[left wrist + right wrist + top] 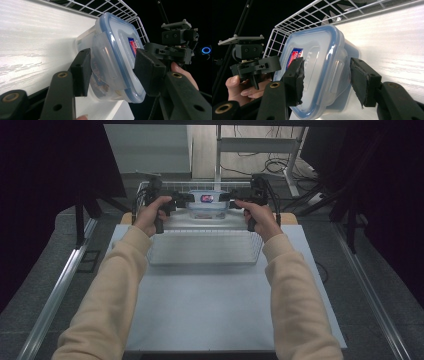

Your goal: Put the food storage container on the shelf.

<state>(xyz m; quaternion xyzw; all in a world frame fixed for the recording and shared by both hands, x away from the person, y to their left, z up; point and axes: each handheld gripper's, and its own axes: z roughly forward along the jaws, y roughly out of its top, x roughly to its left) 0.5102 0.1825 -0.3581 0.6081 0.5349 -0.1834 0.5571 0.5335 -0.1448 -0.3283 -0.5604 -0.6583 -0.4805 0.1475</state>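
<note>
Clear plastic box [206, 205] with a blue-rimmed snap lid [119, 50], held at the far end of the table [210, 305] between the two grippers, over the white shelf [32, 42] inside a wire basket [205, 251]. Brownish contents visible through the box wall in the left gripper view; too blurred to identify. Red and blue label [295, 56] on the lid; writing on it too small to read. Faint embossed lettering on the lid beside the label, also unreadable.

Left gripper [113, 71] clamped on one end of the box: one jaw against the underside, the other on the lid near the label, side latch between them. Right gripper [327, 80] likewise astride the opposite end, one jaw on the lid beside the label, the other next to the base; whether that second pad touches the box, cannot tell. Each gripper seen beyond the box in the other's view, fingers wrapped around its handle.

From above: left hand [151, 215] and right hand [260, 217] level with each other either side of the box, cream sleeves [107, 290] reaching in from the bottom edge. Wire basket rear wall [322, 12] rising behind the box.
</note>
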